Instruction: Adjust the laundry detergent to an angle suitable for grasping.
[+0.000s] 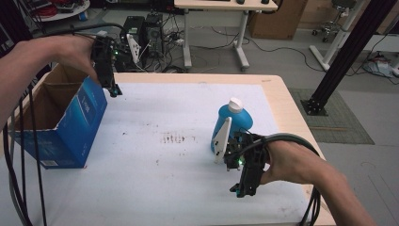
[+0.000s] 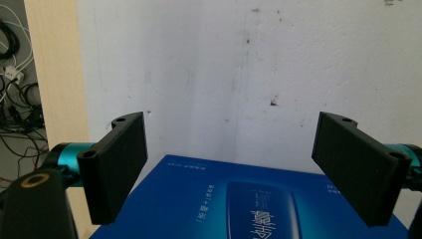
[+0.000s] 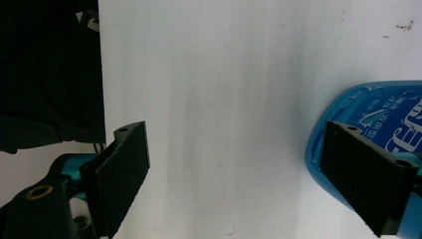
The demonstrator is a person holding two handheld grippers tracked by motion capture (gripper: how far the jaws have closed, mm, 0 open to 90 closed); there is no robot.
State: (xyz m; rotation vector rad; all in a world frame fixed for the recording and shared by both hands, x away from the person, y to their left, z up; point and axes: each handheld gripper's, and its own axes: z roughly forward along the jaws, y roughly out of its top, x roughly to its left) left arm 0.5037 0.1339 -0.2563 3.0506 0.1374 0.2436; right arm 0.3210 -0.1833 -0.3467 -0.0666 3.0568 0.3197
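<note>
Currently, by label:
Left hand-held gripper (image 2: 229, 169): jaws spread wide, nothing between them, hovering over the box's top edge.
Blue cardboard box (image 2: 249, 204): just below the left hand-held gripper, open, on the white-covered desk (image 1: 179, 188).
Right hand-held gripper (image 3: 259, 174): jaws spread, empty.
Blue plastic bottle with white cap (image 1: 234, 120): upright, just beside the right hand-held gripper, behind one jaw.

High view: overhead, faced forward-down; gripper views — close, faced down the white paper-covered table (image 1: 188, 188), shared throughout.
</note>
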